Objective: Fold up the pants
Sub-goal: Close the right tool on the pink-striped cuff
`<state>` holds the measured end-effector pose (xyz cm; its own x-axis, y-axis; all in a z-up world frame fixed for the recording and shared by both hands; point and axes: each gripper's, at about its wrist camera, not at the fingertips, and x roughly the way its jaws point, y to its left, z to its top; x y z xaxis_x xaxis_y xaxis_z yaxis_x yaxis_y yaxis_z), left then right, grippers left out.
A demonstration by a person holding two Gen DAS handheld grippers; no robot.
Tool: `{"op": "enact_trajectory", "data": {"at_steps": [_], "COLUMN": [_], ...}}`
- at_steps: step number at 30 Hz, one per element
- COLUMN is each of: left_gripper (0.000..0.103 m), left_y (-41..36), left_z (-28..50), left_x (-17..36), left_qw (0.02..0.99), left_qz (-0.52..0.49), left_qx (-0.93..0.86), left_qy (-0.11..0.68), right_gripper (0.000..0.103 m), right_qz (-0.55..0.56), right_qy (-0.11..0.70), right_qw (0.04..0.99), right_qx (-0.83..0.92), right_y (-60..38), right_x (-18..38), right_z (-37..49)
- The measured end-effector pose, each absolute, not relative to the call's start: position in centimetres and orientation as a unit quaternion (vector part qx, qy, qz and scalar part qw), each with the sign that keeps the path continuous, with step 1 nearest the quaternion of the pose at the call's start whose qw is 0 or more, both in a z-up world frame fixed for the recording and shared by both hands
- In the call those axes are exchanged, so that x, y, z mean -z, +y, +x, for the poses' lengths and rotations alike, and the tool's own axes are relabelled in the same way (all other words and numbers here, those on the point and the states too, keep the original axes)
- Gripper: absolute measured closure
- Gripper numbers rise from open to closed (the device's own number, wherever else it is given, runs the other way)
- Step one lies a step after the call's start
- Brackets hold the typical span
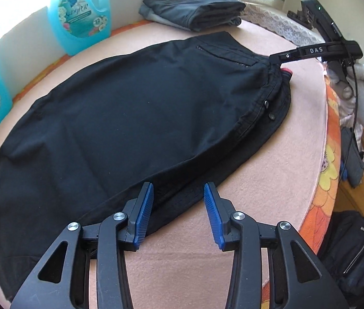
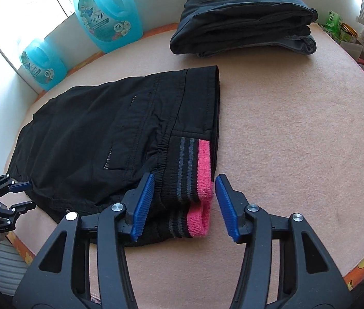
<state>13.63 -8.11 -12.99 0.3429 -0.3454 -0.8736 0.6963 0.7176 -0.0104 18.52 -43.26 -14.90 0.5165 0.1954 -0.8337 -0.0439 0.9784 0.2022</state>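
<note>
The black pants [image 1: 135,118] lie folded lengthwise on the pink counter [image 2: 297,141]. The right tongs [image 2: 184,203] stand spread apart around the pink-striped waistband [image 2: 202,177], gripping nothing. The left tongs [image 1: 179,206] gape wide at the pants' near edge. Folded dark clothes [image 2: 243,20] sit well behind, near two blue detergent jugs [image 2: 110,13].

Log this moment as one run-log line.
task: fold pants | black pants flat on pink cloth | left gripper open at the pants' edge | right gripper open around waistband | stack of folded clothes behind
</note>
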Motion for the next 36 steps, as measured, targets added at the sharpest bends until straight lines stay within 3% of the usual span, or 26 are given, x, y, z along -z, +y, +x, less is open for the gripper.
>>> {"op": "enact_trajectory", "data": {"at_steps": [7,9,12,16,18,19,24,29,36], "left_gripper": [0.064,0.074,0.092,0.1,0.101,0.101,0.102,0.103,0.103], "left_y": [-9.0,-9.3,-10.0,-10.1,-9.9,-9.7,-9.5,-9.0,-8.2], "left_z": [13.8,13.5,13.1,13.5,13.9,14.0,13.5,13.0,12.9], "left_x": [13.0,13.2,13.4,13.3,13.1,13.0,12.1,11.4,11.0], "left_qw": [0.809,0.806,0.802,0.809,0.812,0.813,0.819,0.821,0.817], "left_qz": [0.213,0.226,0.242,0.237,0.22,0.214,0.203,0.193,0.155], "left_qx": [0.312,0.319,0.327,0.324,0.324,0.324,0.327,0.333,0.347], "left_qy": [0.451,0.444,0.438,0.43,0.434,0.433,0.427,0.422,0.434], "right_gripper": [0.084,0.089,0.09,0.088,0.075,0.075,0.092,0.093,0.094], "right_qz": [0.066,0.071,0.087,0.111,0.135,0.139,0.136,0.121,0.093], "right_qy": [0.475,0.474,0.476,0.473,0.484,0.485,0.47,0.446,0.462], "right_qw": [0.876,0.876,0.872,0.872,0.862,0.861,0.869,0.882,0.88], "right_qx": [-0.051,-0.059,-0.067,-0.062,-0.067,-0.065,-0.072,-0.087,-0.063], "right_y": [-43.7,-43.9,-44.3,-44.8,-45.1,-45.2,-45.2,-44.8,-44.2], "right_x": [13.7,13.4,13.3,13.8,14.7,15.0,13.9,11.3,13.1], "right_z": [18.1,18.0,17.9,18.3,18.8,18.9,17.8,15.3,13.9]}}
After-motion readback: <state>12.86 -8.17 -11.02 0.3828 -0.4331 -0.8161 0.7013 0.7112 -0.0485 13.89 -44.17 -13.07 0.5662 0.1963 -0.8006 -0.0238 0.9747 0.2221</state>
